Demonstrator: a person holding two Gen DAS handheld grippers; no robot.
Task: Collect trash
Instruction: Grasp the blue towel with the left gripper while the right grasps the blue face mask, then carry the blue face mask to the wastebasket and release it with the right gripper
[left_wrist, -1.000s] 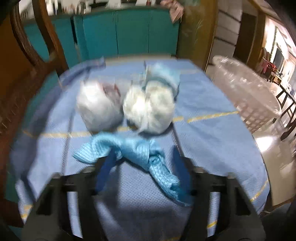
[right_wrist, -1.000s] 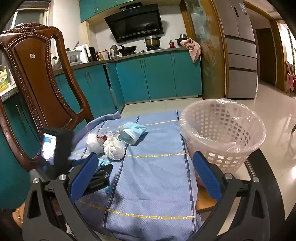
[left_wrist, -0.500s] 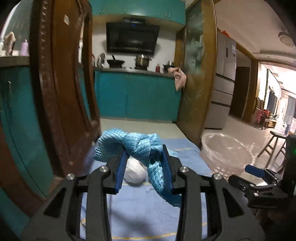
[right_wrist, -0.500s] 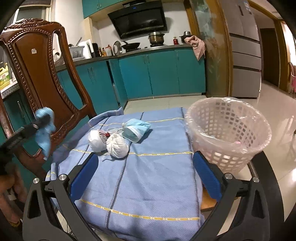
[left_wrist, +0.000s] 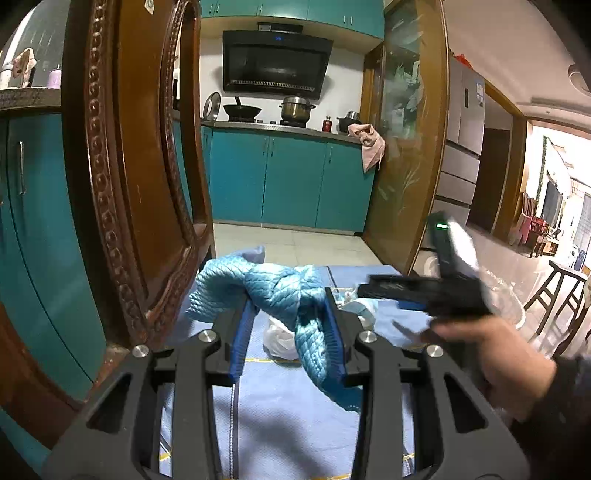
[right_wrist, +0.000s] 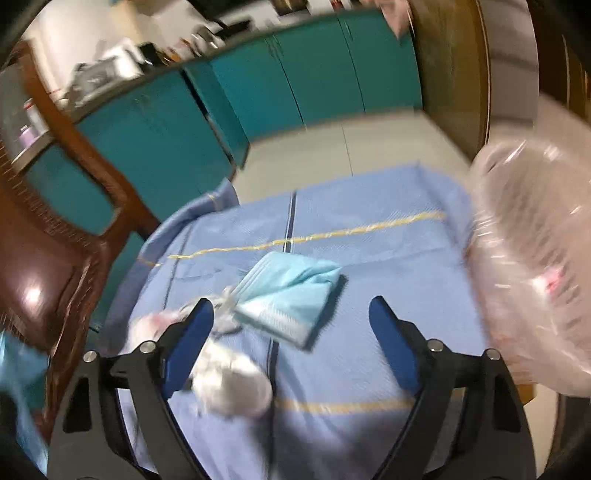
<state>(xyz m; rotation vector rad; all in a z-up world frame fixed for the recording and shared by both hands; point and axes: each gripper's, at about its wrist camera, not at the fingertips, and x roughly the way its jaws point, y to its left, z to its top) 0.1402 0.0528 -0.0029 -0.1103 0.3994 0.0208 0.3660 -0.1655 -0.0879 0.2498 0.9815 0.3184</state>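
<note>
Now the left gripper (left_wrist: 290, 325) clamps a knotted light-blue quilted cloth (left_wrist: 273, 291), held above the blue tablecloth (left_wrist: 280, 413). Ahead of the right gripper (right_wrist: 291, 325), whose empty jaws are closing, lies a folded blue face mask (right_wrist: 291, 291); a white tied bag (right_wrist: 232, 384) sits by its left finger, a lined pink basket (right_wrist: 535, 266) to its right.

Black tongs (left_wrist: 291, 325), blue pads (left_wrist: 242, 339), silver screws, person's dark sleeve (left_wrist: 554, 417)

No legible text, label, brand or number was found in either view. A small sticker (left_wrist: 149, 3) on the chair back (left_wrist: 122, 155) and papers on the fridge (left_wrist: 466, 107) were too small to read.
</note>
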